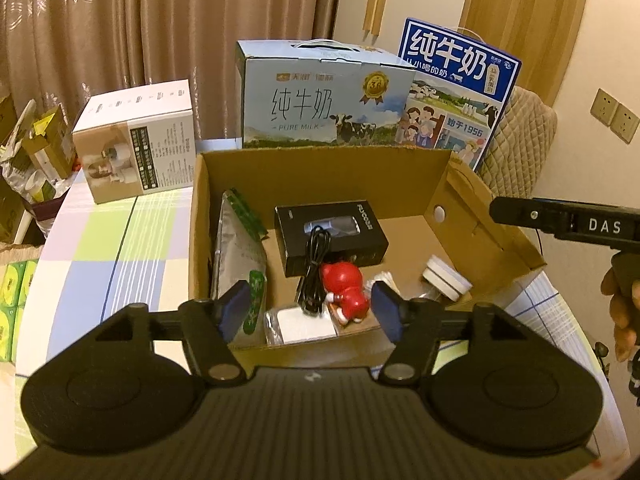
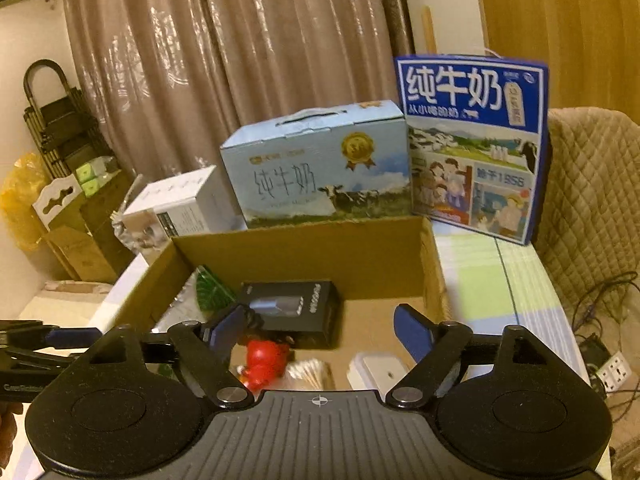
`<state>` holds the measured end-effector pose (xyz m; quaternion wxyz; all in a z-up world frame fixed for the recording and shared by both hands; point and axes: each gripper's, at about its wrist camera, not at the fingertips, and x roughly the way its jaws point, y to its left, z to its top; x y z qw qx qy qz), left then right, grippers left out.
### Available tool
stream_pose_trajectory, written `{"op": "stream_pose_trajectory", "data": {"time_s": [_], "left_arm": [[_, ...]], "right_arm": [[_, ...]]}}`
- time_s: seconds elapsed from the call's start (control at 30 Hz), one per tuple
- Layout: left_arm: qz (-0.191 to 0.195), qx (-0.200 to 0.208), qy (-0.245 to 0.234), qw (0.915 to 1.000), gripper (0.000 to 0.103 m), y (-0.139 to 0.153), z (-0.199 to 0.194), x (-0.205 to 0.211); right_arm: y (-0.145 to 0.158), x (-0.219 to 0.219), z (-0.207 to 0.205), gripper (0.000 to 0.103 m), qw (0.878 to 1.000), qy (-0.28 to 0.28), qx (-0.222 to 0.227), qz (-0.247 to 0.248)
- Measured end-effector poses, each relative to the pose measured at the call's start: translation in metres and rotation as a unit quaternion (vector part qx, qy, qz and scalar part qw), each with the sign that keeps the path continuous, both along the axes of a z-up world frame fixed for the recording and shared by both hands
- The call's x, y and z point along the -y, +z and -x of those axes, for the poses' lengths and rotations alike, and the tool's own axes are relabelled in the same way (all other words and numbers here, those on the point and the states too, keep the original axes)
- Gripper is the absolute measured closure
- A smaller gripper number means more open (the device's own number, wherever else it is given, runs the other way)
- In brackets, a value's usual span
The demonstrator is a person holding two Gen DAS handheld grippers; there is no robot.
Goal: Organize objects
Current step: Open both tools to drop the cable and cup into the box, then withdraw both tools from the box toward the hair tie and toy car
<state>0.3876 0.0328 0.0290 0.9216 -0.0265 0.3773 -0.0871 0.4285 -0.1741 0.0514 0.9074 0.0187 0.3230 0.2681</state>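
Brown pleated curtains point(image 1: 140, 32) hang behind a counter point(image 1: 104, 256) with a pastel checked cloth. On it sits an open cardboard box point(image 1: 320, 176) holding a glossy red figurine point(image 1: 346, 286) beside a coiled black cable point(image 1: 316, 264). Left claw point(image 1: 310, 308) and right claw point(image 2: 320, 332) hover over it, both spread wide, empty.

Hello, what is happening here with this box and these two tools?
A person holds two claws over an open cardboard box on a checked tablecloth. The left claw and the right claw are both open and hold nothing. Inside the box lie a black box, a black cable, a red toy figure and a silver pouch. Two milk cartons stand behind.
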Motion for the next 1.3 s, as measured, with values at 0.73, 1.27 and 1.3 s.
{"op": "stream_pose_trajectory", "data": {"time_s": [0.73, 1.27, 1.3], "left_arm": [[0.011, 0.007, 0.017, 0.9998, 0.018, 0.017, 0.095, -0.002], [0.006, -0.010, 0.034, 0.9993, 0.005, -0.019, 0.177, 0.012], [0.005, -0.012, 0.035, 0.9993, 0.005, -0.022, 0.179, 0.012]], "right_arm": [[0.032, 0.038, 0.105, 0.024, 1.000, -0.007, 0.014, 0.013], [-0.025, 0.073, 0.190, 0.024, 0.999, -0.018, -0.035, 0.016], [-0.028, 0.074, 0.191, 0.024, 0.999, -0.018, -0.035, 0.018]]}}
